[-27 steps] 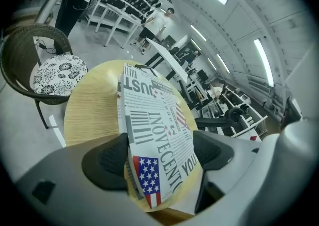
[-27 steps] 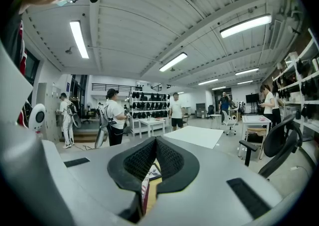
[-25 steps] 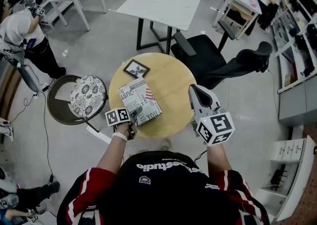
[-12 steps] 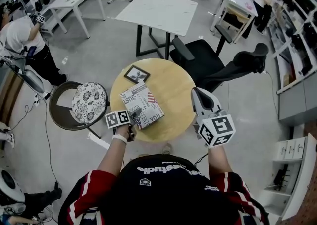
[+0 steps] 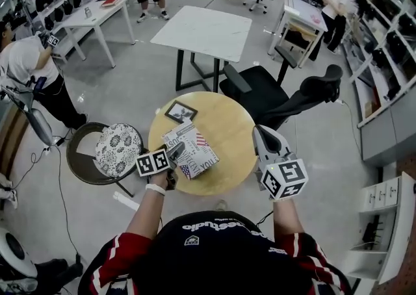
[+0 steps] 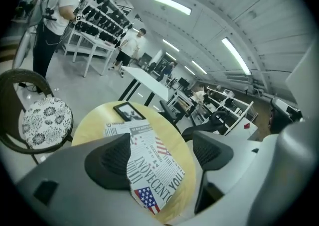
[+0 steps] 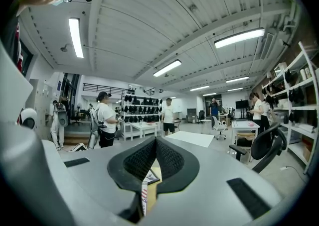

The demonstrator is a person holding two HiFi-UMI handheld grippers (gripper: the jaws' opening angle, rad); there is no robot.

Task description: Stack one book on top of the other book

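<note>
The newspaper-print book [image 5: 194, 151] lies flat on the front-left part of the round wooden table [image 5: 227, 125], with the left gripper [image 5: 175, 152] at its near-left edge, jaws wide apart and empty, and the right gripper [image 5: 260, 133] at the table's right edge, jaws closed on nothing.

A: Bk 1, how is it seen?
B: Newsprint-covered book [image 5: 190, 151]: black headline print, flag patch at near corner. Laid flat, cover up, turned diagonal, on near-left part of round wood table [image 5: 227, 128].
A: Bk 2?
B: Small black-bordered book [image 5: 181, 112], pale pic on cover. Laid flat near far-left rim, just beyond bk 1's far corner. Not stacked.
</note>
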